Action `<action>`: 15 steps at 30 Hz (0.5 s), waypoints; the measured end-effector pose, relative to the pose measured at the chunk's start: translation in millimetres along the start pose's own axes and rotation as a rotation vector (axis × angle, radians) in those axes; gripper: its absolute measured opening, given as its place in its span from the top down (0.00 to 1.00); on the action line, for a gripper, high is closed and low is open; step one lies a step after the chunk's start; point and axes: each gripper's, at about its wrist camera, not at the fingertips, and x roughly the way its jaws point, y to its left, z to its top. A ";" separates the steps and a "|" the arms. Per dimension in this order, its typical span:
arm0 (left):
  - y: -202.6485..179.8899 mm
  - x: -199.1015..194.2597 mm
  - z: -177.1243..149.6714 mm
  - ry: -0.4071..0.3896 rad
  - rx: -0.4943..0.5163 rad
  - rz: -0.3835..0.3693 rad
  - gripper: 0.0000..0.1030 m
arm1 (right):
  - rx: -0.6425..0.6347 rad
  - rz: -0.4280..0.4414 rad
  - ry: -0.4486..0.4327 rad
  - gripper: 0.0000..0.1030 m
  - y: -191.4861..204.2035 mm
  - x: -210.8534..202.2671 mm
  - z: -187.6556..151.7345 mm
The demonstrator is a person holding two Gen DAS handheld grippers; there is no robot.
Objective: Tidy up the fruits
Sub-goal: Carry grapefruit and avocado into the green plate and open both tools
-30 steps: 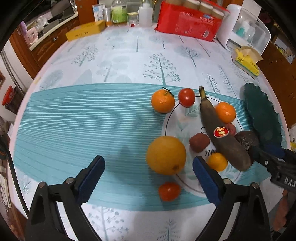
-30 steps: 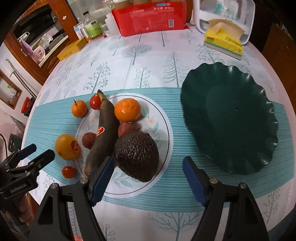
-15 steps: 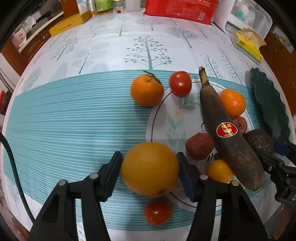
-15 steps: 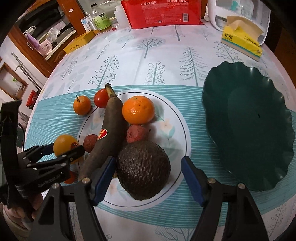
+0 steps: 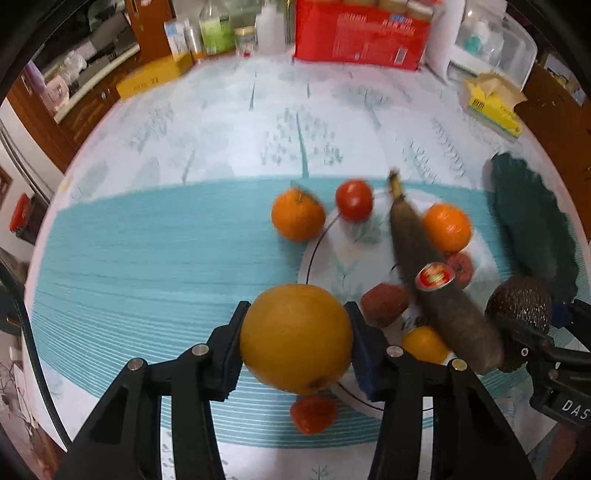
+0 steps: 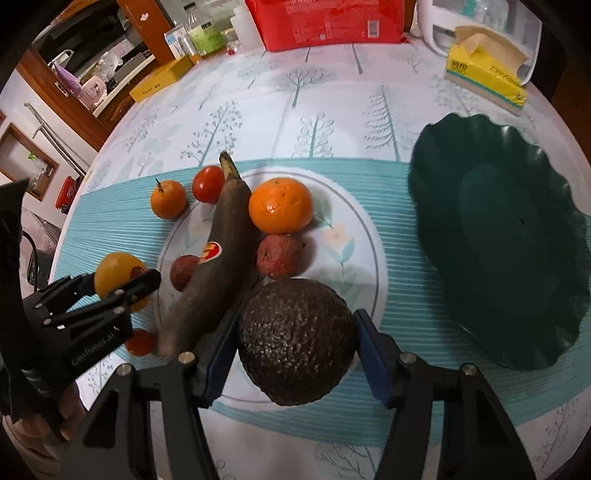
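My left gripper [image 5: 295, 343] is shut on a large yellow orange [image 5: 295, 338], held just above the cloth left of the white plate [image 5: 325, 254]. My right gripper [image 6: 295, 339] is shut on a dark avocado [image 6: 295, 341] at the plate's near rim [image 6: 369, 236]. On the plate lie a blackened banana [image 6: 218, 258], an orange [image 6: 280, 205] and two brown-red fruits [image 6: 279, 256]. A small orange [image 6: 168, 199] and a tomato [image 6: 207, 184] sit at the plate's far left edge. A small red fruit [image 5: 313, 413] lies below the held orange.
An empty dark green scalloped dish [image 6: 498, 240] stands right of the plate. A yellow tissue box [image 6: 484, 75], a red package [image 6: 325, 22], a yellow box [image 6: 159, 81] and bottles line the table's far edge. The left gripper [image 6: 110, 299] shows in the right wrist view.
Both grippers have closed: the left one on the yellow orange, the right one on the avocado. The left gripper has lifted the orange slightly.
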 end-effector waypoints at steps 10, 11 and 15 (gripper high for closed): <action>-66.8 -63.6 38.0 -0.133 0.125 -0.129 0.53 | 0.077 -0.071 -0.143 0.40 -36.9 -64.2 -0.5; -75.5 -65.6 42.1 -0.139 0.143 -0.145 0.53 | 0.089 -0.082 -0.155 0.40 -42.3 -69.5 -0.5; -123.4 -65.5 59.9 -0.155 0.229 -0.195 0.53 | 0.138 -0.148 -0.201 0.40 -66.9 -87.1 0.3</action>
